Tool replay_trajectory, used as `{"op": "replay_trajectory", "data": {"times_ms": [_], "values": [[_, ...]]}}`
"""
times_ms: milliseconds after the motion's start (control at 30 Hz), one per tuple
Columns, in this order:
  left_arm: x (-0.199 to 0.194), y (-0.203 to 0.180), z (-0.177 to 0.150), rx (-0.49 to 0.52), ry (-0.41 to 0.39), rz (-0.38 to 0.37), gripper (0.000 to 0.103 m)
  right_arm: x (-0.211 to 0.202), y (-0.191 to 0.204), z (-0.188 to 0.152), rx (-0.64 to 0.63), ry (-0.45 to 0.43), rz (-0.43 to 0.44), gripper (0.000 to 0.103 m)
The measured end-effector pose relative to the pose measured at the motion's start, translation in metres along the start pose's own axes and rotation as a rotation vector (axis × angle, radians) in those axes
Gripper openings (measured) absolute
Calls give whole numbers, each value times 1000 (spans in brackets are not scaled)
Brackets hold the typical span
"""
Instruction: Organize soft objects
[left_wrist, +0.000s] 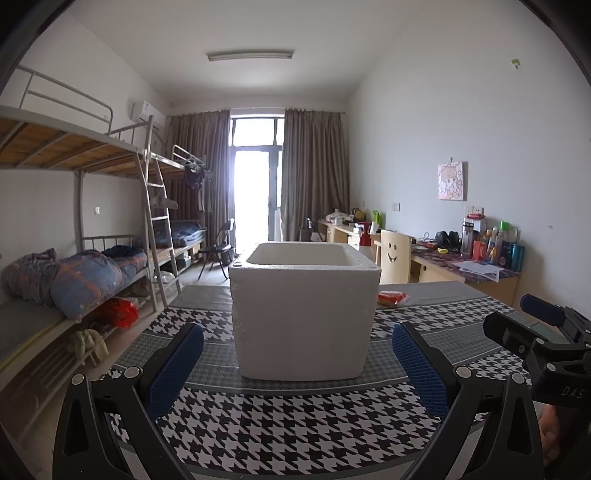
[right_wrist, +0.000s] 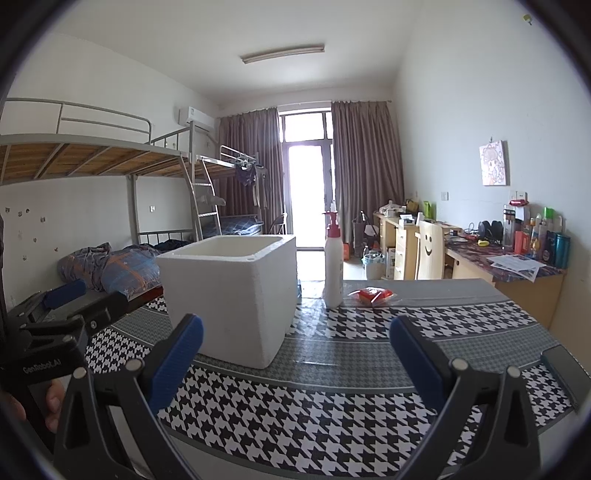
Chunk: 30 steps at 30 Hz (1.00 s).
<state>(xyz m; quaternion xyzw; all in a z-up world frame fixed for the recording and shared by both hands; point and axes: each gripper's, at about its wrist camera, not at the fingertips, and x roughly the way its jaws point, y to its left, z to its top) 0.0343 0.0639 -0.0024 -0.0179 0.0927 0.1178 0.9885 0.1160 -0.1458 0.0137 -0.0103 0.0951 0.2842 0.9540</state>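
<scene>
Right wrist view: right claw (right_wrist: 295, 350) wide, empty. Red soft packet (right_wrist: 372, 296) on houndstooth table (right_wrist: 332, 424), right of white foam box (right_wrist: 232, 295), beyond claw, long axis crosswise. Left claw (left_wrist: 297, 358) wide, box between; right nearer.

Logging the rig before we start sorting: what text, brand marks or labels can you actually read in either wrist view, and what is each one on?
"DAS" – on the black body of the right gripper, seen from the left wrist view.
"GenRobot.AI" – on the black body of the left gripper, seen from the right wrist view.
White pump bottle: no readable label.
Red packet: print blurred.
Desk bottles and papers: too small to read.
</scene>
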Motion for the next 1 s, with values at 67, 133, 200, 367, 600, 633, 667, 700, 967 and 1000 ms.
{"op": "replay_trajectory", "data": {"times_ms": [67, 133, 200, 367, 600, 633, 667, 700, 967, 1000], "values": [[-2, -1, 1, 8, -1, -4, 102, 1, 0, -1, 4, 6, 4, 102], [-2, -1, 0, 9, 0, -3, 102, 1, 0, -1, 1, 6, 4, 102], [-1, -2, 0, 11, 5, -5, 102, 1, 2, -1, -6, 8, 0, 102], [0, -2, 0, 13, 10, -7, 102, 1, 4, -3, -15, 12, 5, 102], [0, -2, 0, 15, 14, -8, 102, 0, 4, -2, -16, 10, 5, 102], [0, -2, 0, 16, 15, -8, 102, 0, 4, -2, -16, 11, 6, 102], [0, -2, 0, 16, 15, -8, 102, 0, 4, -3, -17, 11, 6, 102], [0, -2, 0, 16, 16, -8, 102, 0, 4, -3, -17, 11, 5, 102], [0, -3, 0, 16, 17, -7, 102, -1, 4, -3, -20, 10, 5, 102], [0, -2, 0, 16, 19, -7, 102, -1, 4, -3, -19, 10, 5, 102]]}}
